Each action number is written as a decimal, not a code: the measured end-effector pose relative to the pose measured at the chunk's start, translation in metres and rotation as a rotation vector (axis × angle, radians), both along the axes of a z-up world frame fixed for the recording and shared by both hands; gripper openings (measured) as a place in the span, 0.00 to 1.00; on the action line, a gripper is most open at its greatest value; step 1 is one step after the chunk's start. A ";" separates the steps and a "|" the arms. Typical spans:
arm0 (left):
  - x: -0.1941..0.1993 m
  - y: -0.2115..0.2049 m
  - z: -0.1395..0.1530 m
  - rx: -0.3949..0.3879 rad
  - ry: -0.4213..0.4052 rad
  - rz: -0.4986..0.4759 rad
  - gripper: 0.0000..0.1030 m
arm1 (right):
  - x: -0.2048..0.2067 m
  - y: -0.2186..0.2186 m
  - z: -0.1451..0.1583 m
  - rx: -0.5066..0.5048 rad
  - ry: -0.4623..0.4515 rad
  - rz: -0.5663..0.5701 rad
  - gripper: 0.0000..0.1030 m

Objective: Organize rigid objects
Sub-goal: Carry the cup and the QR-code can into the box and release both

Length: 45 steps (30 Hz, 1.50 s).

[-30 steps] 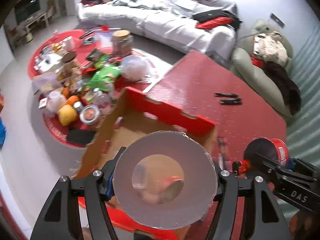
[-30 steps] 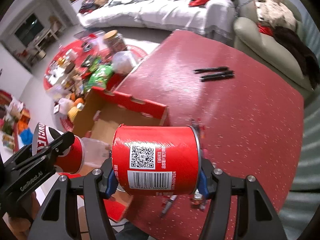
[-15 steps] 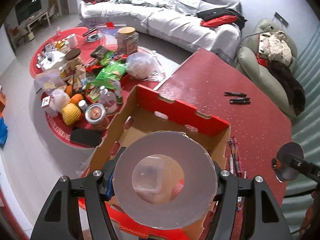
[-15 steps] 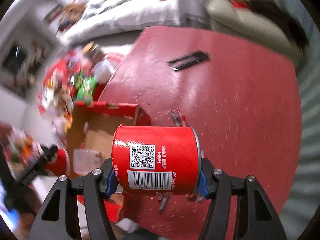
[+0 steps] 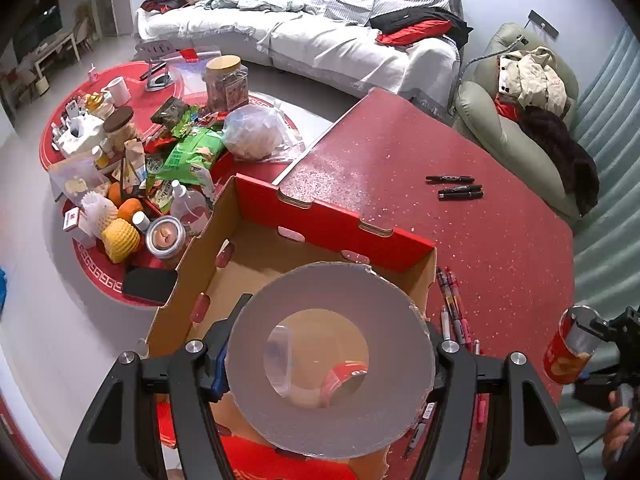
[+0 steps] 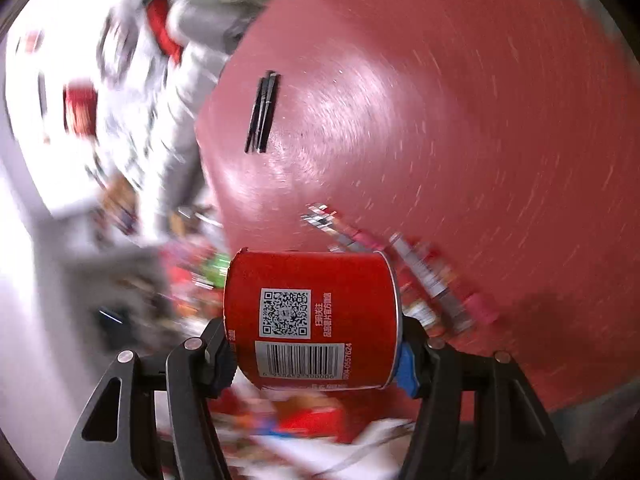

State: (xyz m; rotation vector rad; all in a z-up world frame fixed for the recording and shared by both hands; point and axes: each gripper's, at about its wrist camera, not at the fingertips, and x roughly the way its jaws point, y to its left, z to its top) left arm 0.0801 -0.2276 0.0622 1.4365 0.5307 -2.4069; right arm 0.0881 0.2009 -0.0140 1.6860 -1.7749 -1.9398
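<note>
- The left gripper (image 5: 330, 364) is clenched on a cardboard tube (image 5: 330, 360), seen end-on — its long axis runs straight along the fingers and points down into the open carton (image 5: 332, 224), directly over the carton's near half.
- Through the tube's bore a clear plastic container (image 5: 280, 356) and a red can (image 5: 344, 380) are made out on the carton floor; how much free floor is left beside them is hidden by the tube's face.
- The right gripper (image 6: 316, 356) is clamped across a red canister (image 6: 312, 320), its long axis lying crosswise between the pads; it is held right of the carton, beyond the pens (image 5: 452, 304) beside the carton's right wall.
- The left hand is judged nearer the carton.
- The right wrist view is smeared — only the black markers (image 6: 262, 112), well beyond the carton, are legible.
</note>
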 end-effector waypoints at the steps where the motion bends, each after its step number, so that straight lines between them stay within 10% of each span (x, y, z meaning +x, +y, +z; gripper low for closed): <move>1: 0.000 0.000 0.000 -0.007 -0.003 -0.001 0.66 | 0.004 0.002 -0.010 -0.068 0.005 -0.041 0.64; 6: 0.000 0.002 -0.003 -0.034 -0.026 -0.006 0.66 | 0.032 0.000 -0.061 -0.383 0.047 -0.246 0.64; 13: 0.002 0.007 -0.006 -0.043 -0.039 -0.017 0.66 | 0.034 -0.010 -0.068 -0.428 0.110 -0.247 0.63; 18: 0.005 0.009 -0.001 -0.059 -0.031 -0.022 0.66 | 0.013 -0.011 -0.017 -0.227 0.278 -0.069 0.63; 26: -0.001 0.009 0.005 -0.078 -0.024 -0.035 0.66 | -0.012 -0.036 0.047 -0.355 0.612 0.134 0.63; 34: -0.005 0.015 0.000 -0.074 -0.035 -0.051 0.66 | -0.017 -0.042 0.073 0.219 0.405 0.330 0.63; 39: -0.003 0.019 -0.006 -0.053 -0.038 -0.050 0.66 | -0.034 -0.102 0.082 1.213 0.161 0.768 0.63; 45: -0.002 0.020 -0.009 -0.042 -0.037 -0.040 0.66 | -0.011 -0.164 0.065 1.785 0.291 1.112 0.63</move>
